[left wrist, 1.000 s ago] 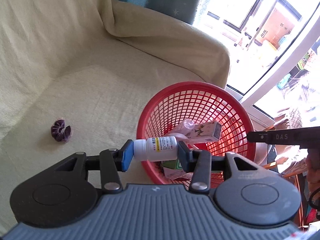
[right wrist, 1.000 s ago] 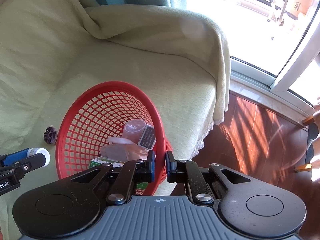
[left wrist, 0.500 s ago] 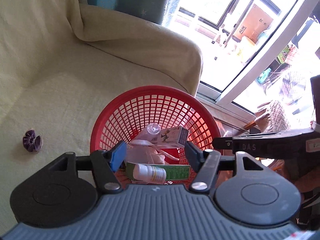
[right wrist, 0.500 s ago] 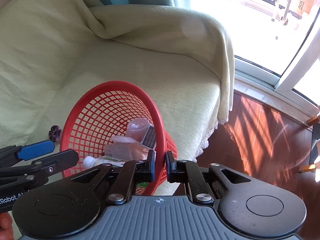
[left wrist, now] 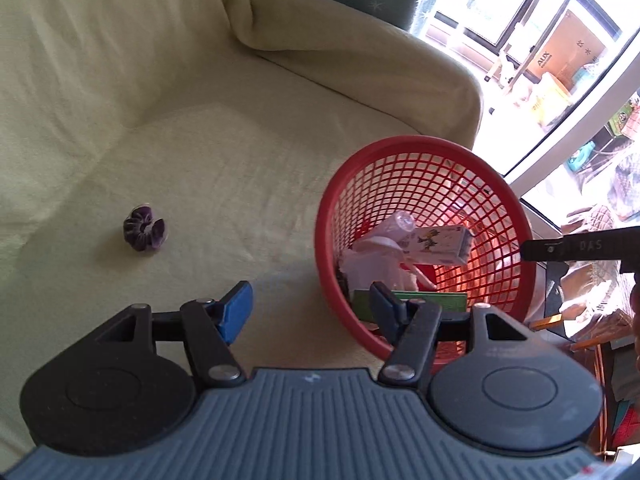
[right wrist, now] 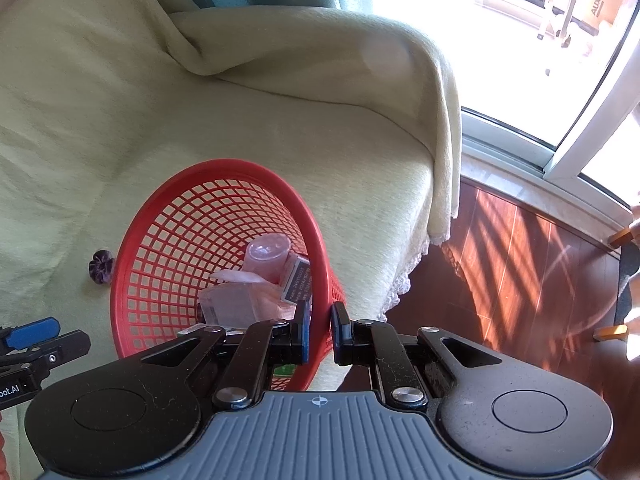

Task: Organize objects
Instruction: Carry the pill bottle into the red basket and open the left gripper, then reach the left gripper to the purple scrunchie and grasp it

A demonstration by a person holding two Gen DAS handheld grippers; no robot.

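A round red plastic mesh basket (left wrist: 424,236) is seen resting on a sofa draped in a pale yellow-green cloth (left wrist: 240,152), close to the seat's front edge. Its near rim is pinched between the clenched pads of the right claw (right wrist: 320,330), apparently so that the light basket is steadied, and kept from tipping off the edge, while things are dropped in. Inside it lie a small printed white carton (left wrist: 440,245), a clear plastic bottle with a rounded cap (right wrist: 267,254), a flat green box (left wrist: 424,305) and some translucent wrapping; how they are stacked cannot be told exactly.

The left claw (left wrist: 312,312) is held released and empty, its blue pads spread wide, over the sofa seat just beside the basket's rim. One loose item is left out: a small dark purple fabric scrunchie (left wrist: 143,233), lying on the seat well apart from the basket. It is judged to be the next thing to be gathered, for which the spread left claw is suitably readied.
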